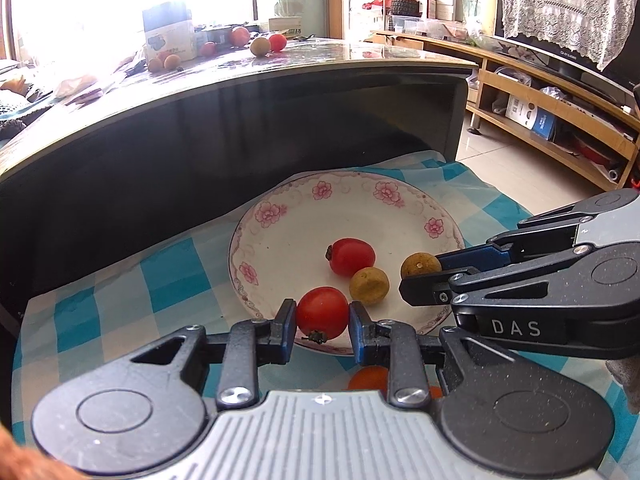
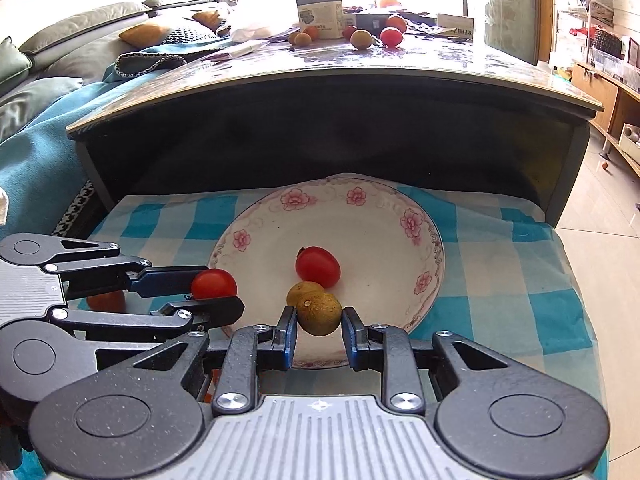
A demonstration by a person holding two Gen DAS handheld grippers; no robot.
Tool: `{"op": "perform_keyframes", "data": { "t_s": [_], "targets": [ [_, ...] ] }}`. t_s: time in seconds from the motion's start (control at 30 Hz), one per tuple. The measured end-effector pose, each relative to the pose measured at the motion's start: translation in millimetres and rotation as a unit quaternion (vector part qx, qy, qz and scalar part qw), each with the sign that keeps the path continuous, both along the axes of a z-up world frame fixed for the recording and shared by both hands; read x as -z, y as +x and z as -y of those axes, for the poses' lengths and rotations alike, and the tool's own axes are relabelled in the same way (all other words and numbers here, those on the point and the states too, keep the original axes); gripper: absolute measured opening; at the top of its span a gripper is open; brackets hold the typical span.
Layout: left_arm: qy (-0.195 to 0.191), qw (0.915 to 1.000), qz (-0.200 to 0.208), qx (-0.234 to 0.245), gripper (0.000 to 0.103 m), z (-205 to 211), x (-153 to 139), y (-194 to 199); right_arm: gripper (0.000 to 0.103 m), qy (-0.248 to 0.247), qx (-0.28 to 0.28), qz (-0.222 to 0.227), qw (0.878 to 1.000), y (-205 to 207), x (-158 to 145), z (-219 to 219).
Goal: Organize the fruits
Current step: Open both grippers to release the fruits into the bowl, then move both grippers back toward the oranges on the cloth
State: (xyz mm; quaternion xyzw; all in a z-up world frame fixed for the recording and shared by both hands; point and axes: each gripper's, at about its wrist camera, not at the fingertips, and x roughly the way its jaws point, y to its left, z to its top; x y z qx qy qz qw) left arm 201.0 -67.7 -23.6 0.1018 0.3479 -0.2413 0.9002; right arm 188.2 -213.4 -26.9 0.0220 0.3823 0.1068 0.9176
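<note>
A white plate with pink flowers point(image 1: 280, 240) point(image 2: 380, 232) sits on a blue checked cloth. In it lie a red tomato point(image 1: 351, 257) point(image 2: 318, 266) and a brown-green round fruit point(image 1: 369, 286) point(image 2: 304, 292). My left gripper point(image 1: 322, 318) point(image 2: 214, 292) is shut on a second red tomato point(image 1: 322, 312) point(image 2: 214, 284) over the plate's near-left rim. My right gripper point(image 2: 319, 320) point(image 1: 420, 272) is shut on another brown-green fruit point(image 2: 319, 314) point(image 1: 420, 266) over the plate's near edge.
An orange fruit point(image 1: 368, 378) point(image 2: 106, 300) lies on the cloth under the left gripper. A dark table point(image 1: 240, 128) rises behind the plate, with several more fruits point(image 1: 260, 45) and a box point(image 2: 318, 8) on top. A sofa point(image 2: 60, 52) is left, a wooden shelf point(image 1: 560, 120) right.
</note>
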Motion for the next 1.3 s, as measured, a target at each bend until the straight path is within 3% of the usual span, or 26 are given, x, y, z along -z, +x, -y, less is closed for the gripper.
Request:
{"op": "perform_keyframes", "data": {
  "t_s": [0.67,1.3],
  "targets": [
    [-0.007,0.9999,0.005,-0.008,0.038,-2,0,3,0.021,0.002,0.008,-0.003,1.000,9,6,4],
    [-0.012,0.9994,0.022,-0.024,0.038,-17,-29,-17,0.024,0.005,0.014,0.015,1.000,-3,-10,9]
  ]
}}
